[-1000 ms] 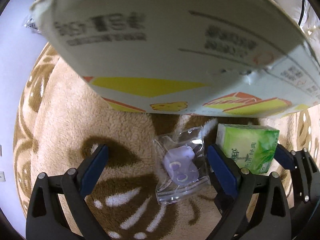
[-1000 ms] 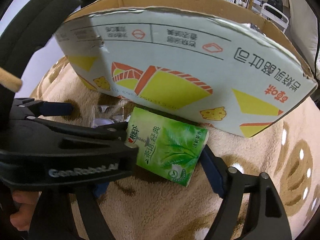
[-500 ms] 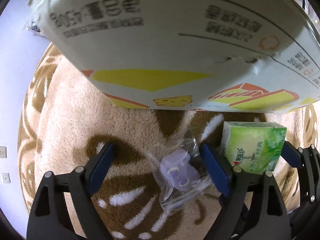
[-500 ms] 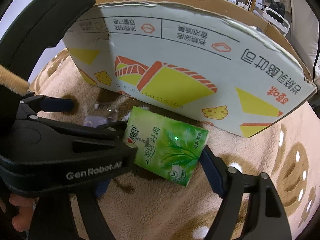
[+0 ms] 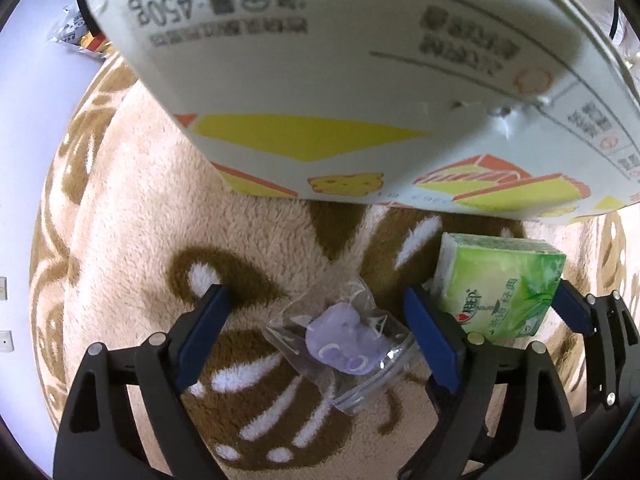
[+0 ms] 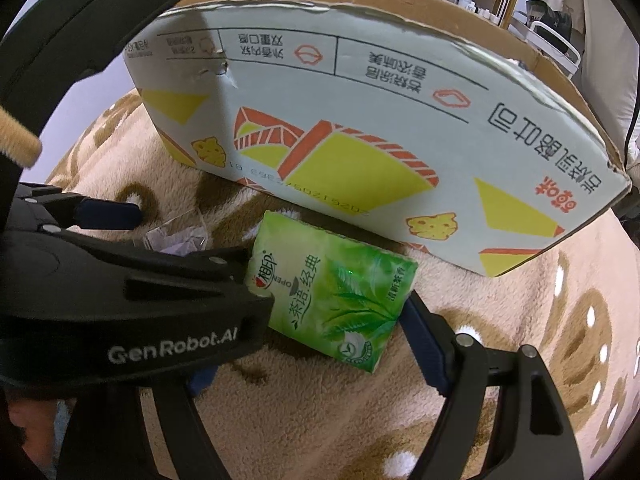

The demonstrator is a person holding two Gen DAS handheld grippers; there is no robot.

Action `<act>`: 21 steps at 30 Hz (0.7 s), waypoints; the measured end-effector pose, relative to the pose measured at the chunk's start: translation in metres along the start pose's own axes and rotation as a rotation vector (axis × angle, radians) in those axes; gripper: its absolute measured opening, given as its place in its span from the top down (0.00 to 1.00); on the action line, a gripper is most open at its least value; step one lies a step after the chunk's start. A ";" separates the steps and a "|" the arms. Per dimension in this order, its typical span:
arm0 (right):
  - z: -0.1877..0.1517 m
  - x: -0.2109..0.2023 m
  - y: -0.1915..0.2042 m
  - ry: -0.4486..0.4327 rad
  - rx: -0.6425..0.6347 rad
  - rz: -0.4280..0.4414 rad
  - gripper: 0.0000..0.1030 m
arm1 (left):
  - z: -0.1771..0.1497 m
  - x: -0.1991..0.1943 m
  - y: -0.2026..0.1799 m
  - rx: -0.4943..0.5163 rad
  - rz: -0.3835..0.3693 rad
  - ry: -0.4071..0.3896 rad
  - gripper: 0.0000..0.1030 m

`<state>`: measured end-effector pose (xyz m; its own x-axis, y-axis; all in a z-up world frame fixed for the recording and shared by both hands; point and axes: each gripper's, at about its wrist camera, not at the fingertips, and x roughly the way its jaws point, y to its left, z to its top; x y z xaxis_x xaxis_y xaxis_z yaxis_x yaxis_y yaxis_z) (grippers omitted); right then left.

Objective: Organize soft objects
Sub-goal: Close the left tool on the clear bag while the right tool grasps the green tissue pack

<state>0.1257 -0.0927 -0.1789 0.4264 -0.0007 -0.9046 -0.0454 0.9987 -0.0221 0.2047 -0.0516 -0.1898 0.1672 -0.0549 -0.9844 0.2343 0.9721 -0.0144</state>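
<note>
Left wrist view: left gripper (image 5: 316, 332) is spread wide over a fuzzy brown-and-cream blanket (image 5: 132, 208), gripping nothing. Between its fingers, nearer the right one, lies a clear zip bag (image 5: 344, 344) with a small purple toy inside. A green tissue pack (image 5: 500, 288) sits just right of it, bracketed by the right gripper. A cardboard box (image 5: 320, 80) stands on the far side.

Right wrist view: right gripper (image 6: 332, 320) straddles the tissue pack (image 6: 332, 292); its right finger (image 6: 424, 344) meets the pack's edge, but the left finger is hidden behind the left tool's body, so a firm clamp cannot be confirmed. The box (image 6: 360, 112) is open-topped and close behind.

Risks: the two tools overlap closely, so either closing or lifting may knock the other. The slick bag could skid out of the pads. The soft pack may crumple or tilt out if squeezed off-centre.
</note>
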 end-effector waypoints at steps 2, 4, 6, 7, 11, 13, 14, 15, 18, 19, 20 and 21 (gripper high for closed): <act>0.000 0.000 0.002 0.000 -0.006 0.000 0.18 | -0.002 0.002 -0.002 -0.009 0.004 0.007 0.14; -0.002 -0.001 0.001 0.000 -0.018 -0.003 0.18 | -0.006 0.002 0.002 -0.034 -0.007 0.019 0.14; -0.006 0.000 0.003 0.015 -0.026 0.003 0.20 | -0.012 0.003 0.007 -0.056 -0.018 0.034 0.14; -0.010 0.001 0.004 0.028 -0.026 0.007 0.22 | -0.013 0.004 0.009 -0.060 -0.020 0.038 0.14; -0.016 0.001 0.010 0.033 -0.048 -0.004 0.23 | -0.019 0.002 0.008 -0.044 -0.013 0.044 0.14; -0.016 0.001 0.009 0.035 -0.031 0.007 0.23 | -0.023 0.003 0.007 -0.037 -0.004 0.050 0.14; -0.016 0.001 0.007 0.035 -0.019 0.015 0.23 | -0.027 0.001 0.004 -0.034 -0.003 0.052 0.14; -0.017 -0.001 0.004 0.035 -0.006 0.026 0.23 | -0.028 -0.001 0.002 -0.031 -0.002 0.056 0.14; -0.016 0.000 -0.001 0.037 0.002 0.038 0.23 | -0.031 -0.003 0.003 -0.037 -0.008 0.066 0.14; -0.016 0.000 -0.001 0.037 -0.002 0.038 0.23 | -0.033 -0.003 0.002 -0.035 -0.008 0.068 0.14; -0.016 -0.001 -0.001 0.036 -0.005 0.036 0.23 | -0.035 -0.004 0.001 -0.032 -0.007 0.070 0.14; -0.016 -0.001 -0.001 0.036 -0.007 0.034 0.23 | -0.038 -0.002 0.000 -0.029 -0.004 0.072 0.14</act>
<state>0.1112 -0.0947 -0.1847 0.3917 0.0309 -0.9196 -0.0655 0.9978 0.0056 0.1682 -0.0425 -0.1948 0.0968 -0.0438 -0.9943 0.2067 0.9781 -0.0229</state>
